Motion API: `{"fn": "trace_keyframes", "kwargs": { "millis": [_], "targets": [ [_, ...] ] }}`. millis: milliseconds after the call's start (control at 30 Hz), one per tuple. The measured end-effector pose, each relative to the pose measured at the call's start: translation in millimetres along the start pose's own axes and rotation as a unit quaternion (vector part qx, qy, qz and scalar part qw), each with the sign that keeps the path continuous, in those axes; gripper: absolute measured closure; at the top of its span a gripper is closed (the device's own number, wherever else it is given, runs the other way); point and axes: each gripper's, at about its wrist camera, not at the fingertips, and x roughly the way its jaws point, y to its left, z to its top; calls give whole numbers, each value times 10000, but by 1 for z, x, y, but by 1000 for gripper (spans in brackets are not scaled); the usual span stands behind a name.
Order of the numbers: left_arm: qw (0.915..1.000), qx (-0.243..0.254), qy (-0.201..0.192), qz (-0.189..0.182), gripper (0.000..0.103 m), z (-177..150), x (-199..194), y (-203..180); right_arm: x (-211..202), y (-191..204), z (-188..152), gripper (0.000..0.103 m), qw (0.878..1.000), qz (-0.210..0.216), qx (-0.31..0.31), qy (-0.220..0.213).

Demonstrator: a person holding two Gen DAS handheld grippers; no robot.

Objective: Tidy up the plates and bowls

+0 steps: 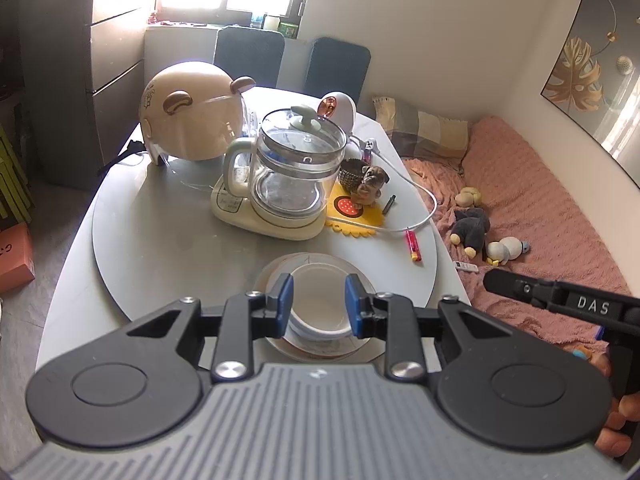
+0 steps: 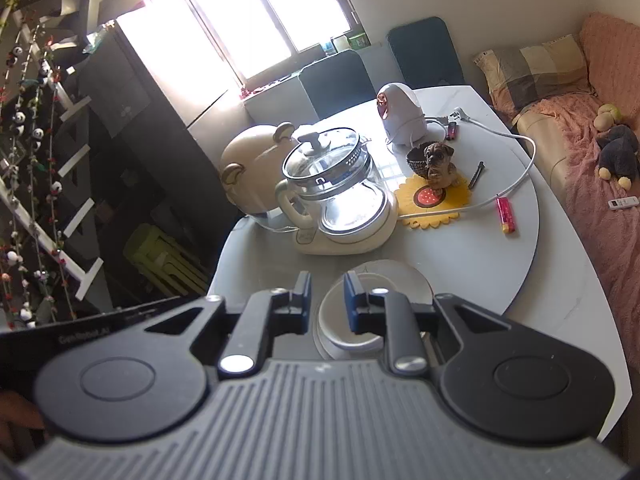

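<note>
A white bowl [image 1: 318,320] sits on a stack of plates [image 1: 320,350] at the near edge of the round turntable [image 1: 160,240]. My left gripper [image 1: 319,300] hovers above the bowl, apart from it, its blue pads open with nothing between them. In the right wrist view the bowl [image 2: 334,328] and the plates [image 2: 400,280] lie below my right gripper [image 2: 328,300], whose jaws stand a little apart and hold nothing. The right gripper's black body [image 1: 560,300] shows at the right of the left wrist view.
Behind the stack stand a glass kettle [image 1: 296,168] on its base, a beige helmet [image 1: 192,116], a dog figurine [image 1: 370,184] on a sunflower mat, a white cable and a red lighter [image 1: 414,246]. A pink bed [image 1: 540,200] with soft toys lies to the right.
</note>
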Motion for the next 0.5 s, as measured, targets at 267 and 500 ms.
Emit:
{"fn": "trace_keyframes", "kwargs": {
  "millis": [267,500],
  "targets": [
    [9998,144,101,26,70,-16,-10,-7,-21,3,-17,81,9999,-151,-7,38],
    [9995,218,215,86,70,-29,-11,-10,-35,3,-33,81,9990,-346,-248,137]
  ]
}}
